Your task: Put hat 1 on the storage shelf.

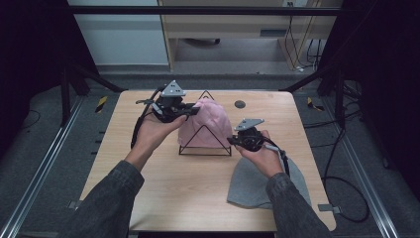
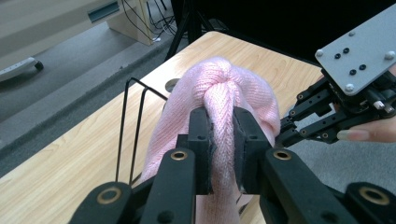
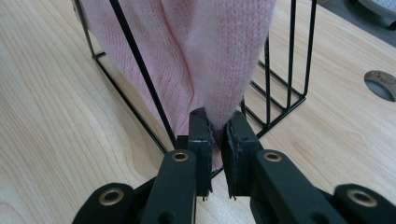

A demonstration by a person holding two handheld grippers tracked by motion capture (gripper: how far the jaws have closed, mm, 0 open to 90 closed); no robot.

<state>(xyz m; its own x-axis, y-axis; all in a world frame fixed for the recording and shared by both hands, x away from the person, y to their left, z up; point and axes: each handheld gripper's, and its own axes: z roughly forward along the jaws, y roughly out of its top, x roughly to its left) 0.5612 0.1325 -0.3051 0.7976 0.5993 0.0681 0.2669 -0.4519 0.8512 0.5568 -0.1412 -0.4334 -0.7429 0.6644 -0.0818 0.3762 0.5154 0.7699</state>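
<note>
A pink knit hat (image 1: 205,124) is draped over a black wire triangular rack (image 1: 204,148) at the middle of the table. My left gripper (image 1: 194,111) comes in from the left at the hat's upper side. In the left gripper view this gripper (image 2: 223,130) is shut on a raised fold of the pink hat (image 2: 224,84). My right gripper (image 1: 231,141) sits at the hat's lower right corner. The right gripper view shows that gripper (image 3: 217,128) shut on the bottom edge of the pink hat (image 3: 210,56), just beside the rack's wires (image 3: 140,70).
A grey knit hat (image 1: 252,186) lies flat on the wooden table (image 1: 163,183) at the front right, partly under the right forearm. A round cable hole (image 1: 239,104) sits behind the rack. Black frame poles stand at the table's back corners.
</note>
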